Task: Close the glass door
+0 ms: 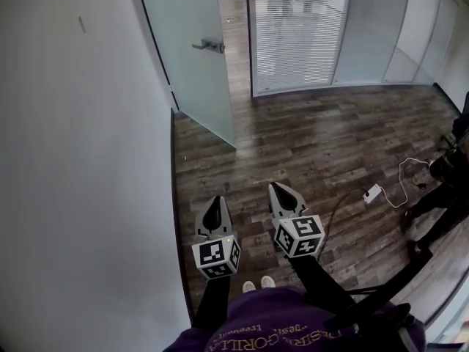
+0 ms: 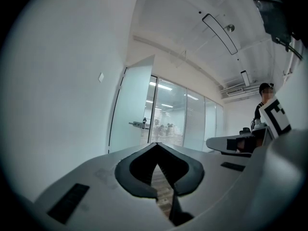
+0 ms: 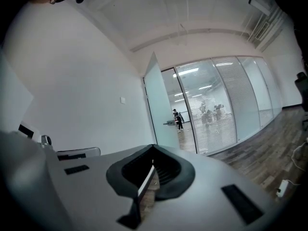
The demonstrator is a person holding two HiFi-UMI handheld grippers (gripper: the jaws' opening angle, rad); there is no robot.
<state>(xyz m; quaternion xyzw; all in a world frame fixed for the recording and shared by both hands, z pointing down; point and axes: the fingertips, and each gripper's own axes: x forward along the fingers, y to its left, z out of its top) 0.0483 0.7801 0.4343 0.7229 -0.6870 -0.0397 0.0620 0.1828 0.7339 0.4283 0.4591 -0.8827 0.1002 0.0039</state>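
The white wall (image 1: 80, 160) borders the wood floor (image 1: 330, 138). The glass door (image 1: 190, 57) stands open at the wall's far end, angled out over the floor. The left hand-held gripper (image 1: 215, 201) and the right hand-held gripper (image 1: 278, 191) are closed, empty and well apart from the door handle (image 1: 209, 46).

The left gripper (image 2: 156, 147) has its jaws together with nothing between them, pointing at the frosted glass door (image 2: 129, 105), which stands open beside the white wall (image 2: 57, 81), lever handle (image 2: 137, 124) showing.
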